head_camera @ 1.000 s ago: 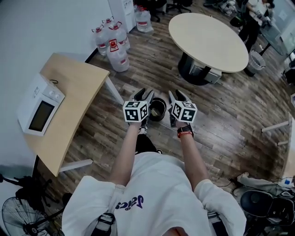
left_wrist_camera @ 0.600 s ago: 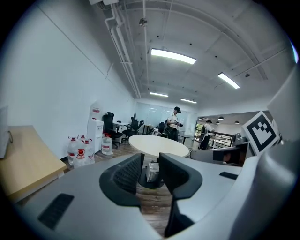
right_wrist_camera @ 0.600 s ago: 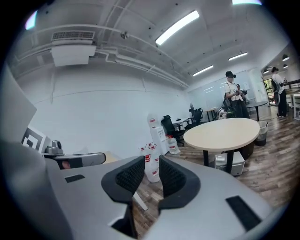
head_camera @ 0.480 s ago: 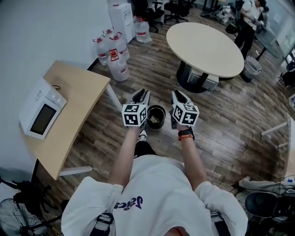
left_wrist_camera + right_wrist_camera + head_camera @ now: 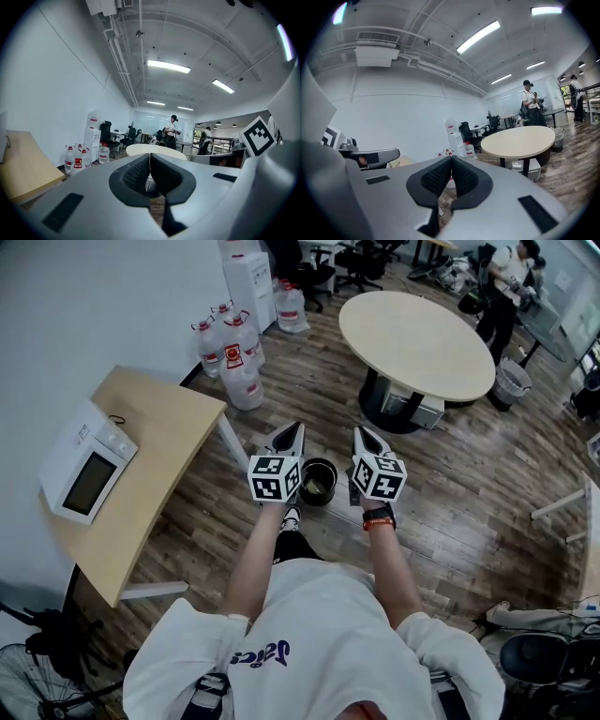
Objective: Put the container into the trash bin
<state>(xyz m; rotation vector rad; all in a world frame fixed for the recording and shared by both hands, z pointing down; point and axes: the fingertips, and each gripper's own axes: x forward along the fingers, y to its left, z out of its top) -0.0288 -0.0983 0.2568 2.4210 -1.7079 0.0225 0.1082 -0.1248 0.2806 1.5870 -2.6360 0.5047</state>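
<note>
A black round trash bin (image 5: 319,482) stands on the wood floor in front of me, between my two hands in the head view. I cannot make out the container inside it or anywhere else. My left gripper (image 5: 296,427) hangs just left of the bin and above it, its jaws closing until the tips meet, with nothing between them (image 5: 149,157). My right gripper (image 5: 360,431) hangs just right of the bin, its jaws likewise closing onto each other and empty (image 5: 451,159). Both point roughly level toward the room.
A round beige table (image 5: 417,334) stands ahead to the right, with a small bin (image 5: 511,381) and a person (image 5: 506,287) beyond it. At the left is a wooden desk (image 5: 159,418) bearing a microwave (image 5: 89,470). Several water bottles (image 5: 234,348) stand by the wall.
Both grippers' jaws have gone from spread open to closed. Both hands have lifted a little above the trash bin.
</note>
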